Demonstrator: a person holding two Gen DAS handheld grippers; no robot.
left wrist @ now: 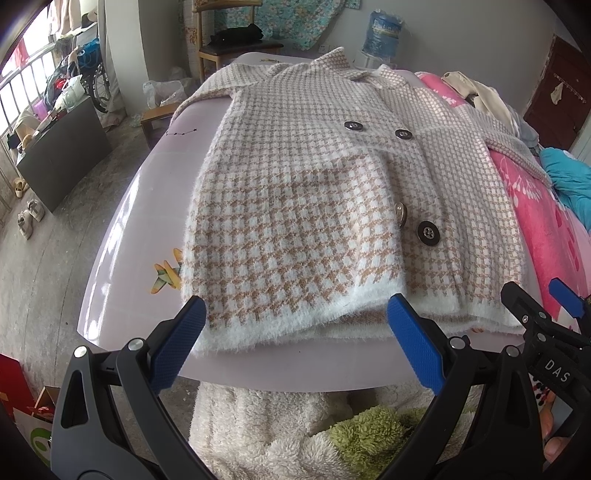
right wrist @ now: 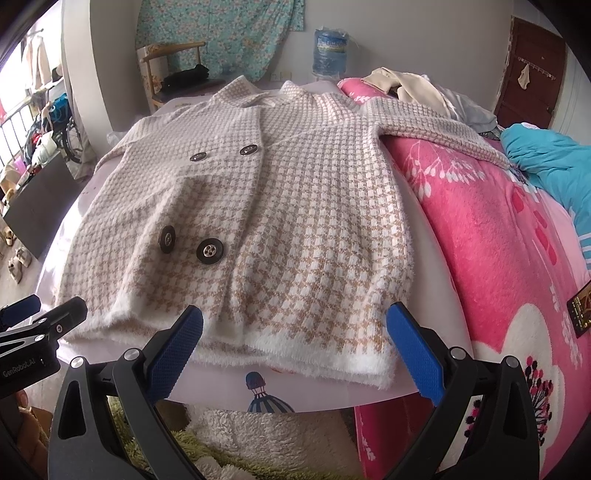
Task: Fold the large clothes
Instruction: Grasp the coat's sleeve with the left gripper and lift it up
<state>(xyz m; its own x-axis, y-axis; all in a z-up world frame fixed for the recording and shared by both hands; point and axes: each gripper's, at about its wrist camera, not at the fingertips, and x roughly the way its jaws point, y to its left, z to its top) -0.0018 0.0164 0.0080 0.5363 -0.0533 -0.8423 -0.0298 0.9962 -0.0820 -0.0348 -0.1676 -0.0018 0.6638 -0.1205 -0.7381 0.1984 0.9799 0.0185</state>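
A beige-and-white houndstooth knit coat (left wrist: 295, 192) with dark buttons lies flat, front up, on a pale lilac table (left wrist: 147, 177), white fuzzy hem nearest me. It also shows in the right wrist view (right wrist: 288, 206), its right sleeve (right wrist: 436, 133) draped over a pink blanket. My left gripper (left wrist: 295, 325) is open and empty, just in front of the hem's left half. My right gripper (right wrist: 295, 332) is open and empty, in front of the hem's right half. The right gripper also shows at the edge of the left wrist view (left wrist: 535, 306), and the left gripper at the edge of the right wrist view (right wrist: 44, 314).
A pink flowered blanket (right wrist: 498, 258) lies right of the table, with a teal cloth (right wrist: 546, 158) and beige clothes (right wrist: 406, 85) farther back. A white and green fleece (left wrist: 295, 435) hangs below the table's front edge. A chair (left wrist: 236, 48) and a water jug (left wrist: 382, 33) stand behind.
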